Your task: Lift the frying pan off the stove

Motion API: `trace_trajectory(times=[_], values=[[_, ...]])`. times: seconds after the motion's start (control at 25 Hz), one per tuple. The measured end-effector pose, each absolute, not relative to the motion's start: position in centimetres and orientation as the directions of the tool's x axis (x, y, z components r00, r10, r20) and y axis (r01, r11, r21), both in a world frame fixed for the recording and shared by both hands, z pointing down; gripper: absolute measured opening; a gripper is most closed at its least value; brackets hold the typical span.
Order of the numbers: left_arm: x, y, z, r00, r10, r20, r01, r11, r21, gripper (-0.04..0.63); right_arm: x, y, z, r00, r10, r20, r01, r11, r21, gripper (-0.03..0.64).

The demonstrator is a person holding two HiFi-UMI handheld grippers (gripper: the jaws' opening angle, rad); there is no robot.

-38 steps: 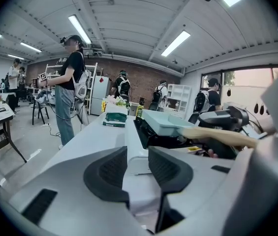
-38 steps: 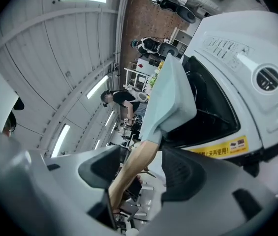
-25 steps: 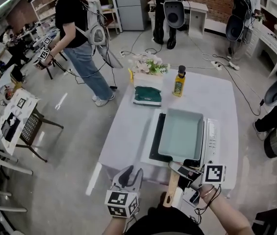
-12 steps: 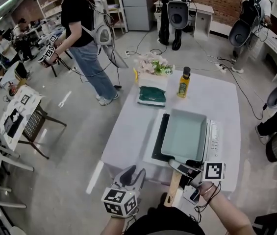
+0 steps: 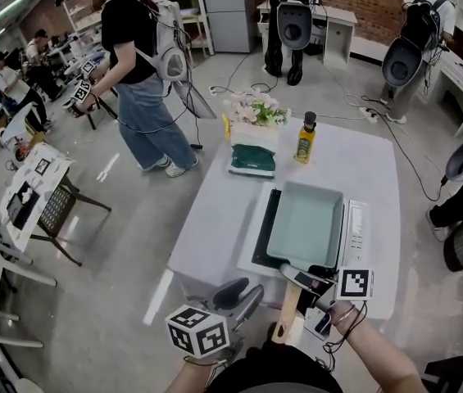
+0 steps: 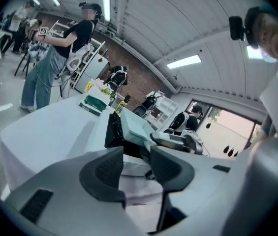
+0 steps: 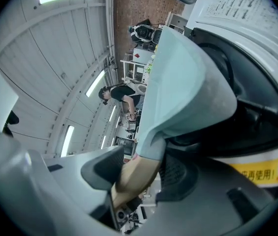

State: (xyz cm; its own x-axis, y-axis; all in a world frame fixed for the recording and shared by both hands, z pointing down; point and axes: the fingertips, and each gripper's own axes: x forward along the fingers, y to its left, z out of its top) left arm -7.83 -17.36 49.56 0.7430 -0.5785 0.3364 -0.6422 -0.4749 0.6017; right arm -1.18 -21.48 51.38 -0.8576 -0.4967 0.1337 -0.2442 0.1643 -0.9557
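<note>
A pale green rectangular frying pan (image 5: 305,223) sits on a portable stove (image 5: 352,229) at the near right of the white table (image 5: 215,219). Its wooden handle (image 5: 288,305) points toward me. My right gripper (image 5: 303,281) is at the base of that handle. In the right gripper view the handle (image 7: 134,176) fills the gap of the right gripper (image 7: 141,173), under the pan (image 7: 178,82); the jaws are closing and both pads touch the wood. My left gripper (image 5: 243,295) hovers at the table's near edge, left of the handle. The left gripper (image 6: 136,168) has opening jaws with nothing between them.
At the table's far end stand an oil bottle (image 5: 301,137), a bunch of flowers (image 5: 256,109) and a green packet (image 5: 252,160). A person (image 5: 137,64) stands on the floor at the far left, with a chair (image 5: 47,211) nearer. More people and cables are behind the table.
The left gripper has swung right toward the table edge and tilted, its jaws spread wider. The right gripper stays at the handle, jaws drawn in around it. The pan has not moved.
</note>
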Motion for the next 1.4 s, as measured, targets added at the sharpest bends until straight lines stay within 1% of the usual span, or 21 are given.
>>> trace_trajectory(times=[0.32, 0.4, 0.48, 0.64, 0.76, 0.88, 1.08, 1.4], values=[[-3.8, -15.9, 49.0, 0.882, -0.427, 0.2, -0.372, -0.37, 0.852, 0.183, -1.2, -21.6, 51.4, -0.853, -0.507, 0.124, -0.236, 0.164, -0.958, 0.204], [-2.9, -15.4, 48.9, 0.913, -0.376, 0.158, -0.29, -0.324, 0.901, 0.189, -1.2, -21.6, 51.5, -0.851, -0.509, 0.13, -0.24, 0.157, -0.958, 0.202], [-2.1, -15.1, 48.8, 0.933, -0.337, 0.128, -0.234, -0.296, 0.926, 0.198, -1.0, -21.5, 51.7, -0.848, -0.51, 0.146, -0.253, 0.148, -0.956, 0.202], [-1.1, -14.8, 48.9, 0.951, -0.284, 0.124, -0.206, -0.28, 0.938, 0.206, -1.2, -21.7, 51.4, -0.855, -0.504, 0.126, -0.26, 0.205, -0.944, 0.202], [-0.2, -14.4, 48.9, 0.964, -0.238, 0.114, -0.179, -0.268, 0.947, 0.208, -1.2, -21.4, 51.7, -0.847, -0.512, 0.144, -0.266, 0.172, -0.949, 0.202], [0.7, -14.1, 49.1, 0.974, -0.196, 0.111, -0.162, -0.266, 0.95, 0.207, -1.3, -21.3, 51.6, -0.85, -0.507, 0.143, -0.265, 0.177, -0.948, 0.202], [2.0, -13.6, 49.0, 0.99, -0.124, 0.07, -0.097, -0.233, 0.968, 0.207, -1.6, -20.9, 51.5, -0.862, -0.486, 0.142, -0.258, 0.181, -0.949, 0.199], [3.2, -12.9, 49.5, 0.994, -0.077, 0.084, -0.1, -0.232, 0.968, 0.198, -1.4, -20.2, 51.9, -0.869, -0.472, 0.149, -0.256, 0.17, -0.952, 0.192]])
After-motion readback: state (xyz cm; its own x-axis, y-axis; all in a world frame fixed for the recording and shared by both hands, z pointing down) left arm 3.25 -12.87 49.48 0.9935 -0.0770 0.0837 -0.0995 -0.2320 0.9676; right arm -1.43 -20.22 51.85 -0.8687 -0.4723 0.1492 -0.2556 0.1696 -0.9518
